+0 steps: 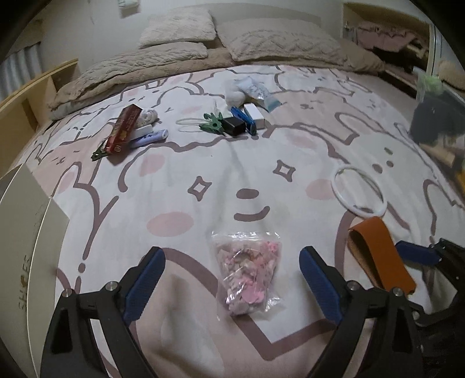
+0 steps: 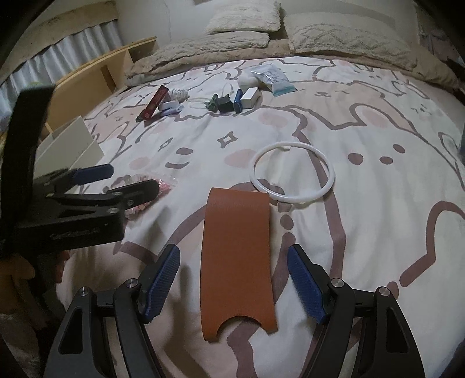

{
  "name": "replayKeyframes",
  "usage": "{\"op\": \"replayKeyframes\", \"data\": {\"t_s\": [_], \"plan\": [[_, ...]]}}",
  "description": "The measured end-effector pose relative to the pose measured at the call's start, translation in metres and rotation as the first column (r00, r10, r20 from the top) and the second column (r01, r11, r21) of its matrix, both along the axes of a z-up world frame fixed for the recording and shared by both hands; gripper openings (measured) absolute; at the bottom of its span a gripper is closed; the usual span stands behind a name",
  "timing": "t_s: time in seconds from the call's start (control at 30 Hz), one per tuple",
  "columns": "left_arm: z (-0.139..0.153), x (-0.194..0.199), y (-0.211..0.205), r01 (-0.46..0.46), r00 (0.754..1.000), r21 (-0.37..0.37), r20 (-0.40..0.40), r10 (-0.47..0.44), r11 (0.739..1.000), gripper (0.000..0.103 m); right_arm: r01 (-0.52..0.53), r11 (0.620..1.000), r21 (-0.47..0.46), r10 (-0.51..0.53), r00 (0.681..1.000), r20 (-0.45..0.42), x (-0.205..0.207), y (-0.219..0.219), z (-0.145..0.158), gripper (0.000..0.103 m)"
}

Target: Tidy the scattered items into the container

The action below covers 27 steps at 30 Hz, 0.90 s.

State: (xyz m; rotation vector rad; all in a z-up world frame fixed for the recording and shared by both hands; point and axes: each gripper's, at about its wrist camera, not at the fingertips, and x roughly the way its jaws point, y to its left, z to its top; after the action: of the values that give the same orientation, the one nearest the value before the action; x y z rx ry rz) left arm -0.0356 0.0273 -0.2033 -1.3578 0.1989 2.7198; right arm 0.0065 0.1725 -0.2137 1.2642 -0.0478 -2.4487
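Two white rings (image 2: 292,173), three pillows (image 1: 178,26), one orange sleeve (image 2: 238,261).

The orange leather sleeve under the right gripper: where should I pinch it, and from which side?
Take the orange leather sleeve across its narrow width at mid-length, coming down from above. It lies flat on the bedspread, lengthwise between the open fingers of the right gripper, and its long edges run roughly parallel to both pads. Avoid the notched near end; it is probably floppier there.

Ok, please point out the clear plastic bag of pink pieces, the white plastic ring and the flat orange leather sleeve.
Clear plastic bag of pink pieces (image 1: 247,276): left wrist view, middle of bag.
White plastic ring (image 2: 330,177): right wrist view, right rim.
Flat orange leather sleeve (image 2: 237,256): right wrist view, centre of face.
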Motion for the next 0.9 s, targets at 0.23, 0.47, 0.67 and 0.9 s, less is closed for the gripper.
{"op": "replayKeyframes", "data": {"t_s": [0.23,0.47,0.67,0.9], "plan": [[-0.015,-0.005,0.000,-0.001,0.998,0.002,0.060,0.001,1.000,0.078,0.010,0.998,0.067,-0.008,1.000,-0.027,0.004,-0.006,-0.001,0.069],[-0.018,-0.002,0.004,0.010,0.997,0.031,0.070,-0.012,0.999,0.061,0.020,0.991,0.129,-0.012,0.998,-0.061,0.005,-0.010,-0.003,0.059],[-0.014,0.001,0.007,0.020,0.998,0.049,0.055,-0.023,0.999,0.041,0.018,0.988,0.154,-0.003,0.996,-0.093,0.006,-0.015,-0.002,0.046],[-0.006,0.010,-0.006,-0.007,0.999,0.189,0.045,-0.002,0.982,0.036,0.053,0.992,0.112,-0.041,0.993,-0.113,0.010,-0.009,0.003,0.046]]}}
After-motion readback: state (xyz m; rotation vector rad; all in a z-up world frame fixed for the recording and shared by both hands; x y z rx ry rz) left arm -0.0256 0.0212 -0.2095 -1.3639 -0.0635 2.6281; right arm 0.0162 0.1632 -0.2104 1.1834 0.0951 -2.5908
